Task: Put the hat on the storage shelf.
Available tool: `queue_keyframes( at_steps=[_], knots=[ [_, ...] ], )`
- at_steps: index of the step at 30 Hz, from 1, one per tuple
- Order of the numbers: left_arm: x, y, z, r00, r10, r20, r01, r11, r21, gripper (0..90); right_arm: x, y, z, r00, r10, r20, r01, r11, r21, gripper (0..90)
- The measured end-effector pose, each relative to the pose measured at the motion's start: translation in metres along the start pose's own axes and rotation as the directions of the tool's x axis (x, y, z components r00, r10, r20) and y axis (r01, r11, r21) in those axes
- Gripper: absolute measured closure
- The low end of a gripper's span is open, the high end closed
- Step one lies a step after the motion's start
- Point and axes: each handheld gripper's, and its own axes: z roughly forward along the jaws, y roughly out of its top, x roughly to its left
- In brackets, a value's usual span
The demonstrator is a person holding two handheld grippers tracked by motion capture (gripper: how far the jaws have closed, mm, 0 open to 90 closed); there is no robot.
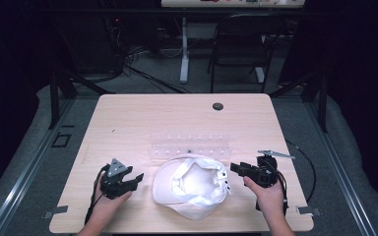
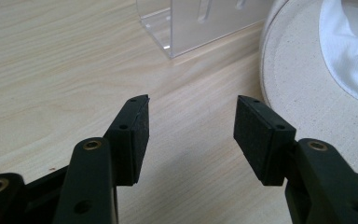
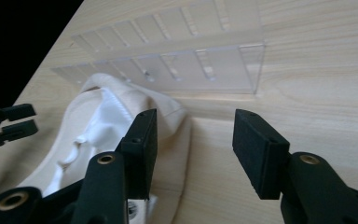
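A white cap (image 1: 192, 184) lies upside down on the wooden table (image 1: 142, 118), its cream brim (image 2: 307, 88) turned towards the left. Just left of that brim my left gripper (image 1: 137, 178) hovers open, bare wood between its pads (image 2: 191, 126). On the cap's right side my right gripper (image 1: 236, 168) is open too, apart from the fabric; the cap's edge (image 3: 121, 116) lies behind its left jaw, and nothing sits between the pads (image 3: 193, 140). A clear plastic rack (image 1: 189, 145) stands just beyond the cap.
The clear rack (image 3: 177, 56) has several slots and lies across the table's middle. A round cable hole (image 1: 218, 106) sits near the far edge. Beyond the table are a chair (image 1: 241, 44), a desk leg and tangled cables on the floor.
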Motion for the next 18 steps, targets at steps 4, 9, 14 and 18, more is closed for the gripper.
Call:
queue_keyframes(
  at_steps=[4,9,14,18],
  knots=[
    [-0.001,0.000,-0.001,1.0000,0.005,-0.002,-0.005,1.0000,-0.003,46.1,0.009,0.004,-0.003,0.9996,-0.009,-0.026,0.011,0.998,0.068,48.7],
    [-0.001,0.000,-0.001,1.0000,0.007,-0.002,-0.007,1.0000,0.000,46.1,0.014,0.010,-0.004,0.9991,-0.011,-0.042,0.016,0.992,0.126,48.2],
    [-0.002,0.000,0.000,1.0000,0.007,-0.002,-0.007,1.0000,0.000,46.1,0.012,0.017,-0.001,0.9989,0.017,-0.043,-0.009,0.984,0.180,47.7],
    [-0.003,0.000,0.000,0.9999,0.014,-0.002,-0.014,0.9999,0.001,46.1,0.013,0.020,-0.001,0.9978,0.032,-0.059,-0.018,0.976,0.219,46.4]
  ],
)
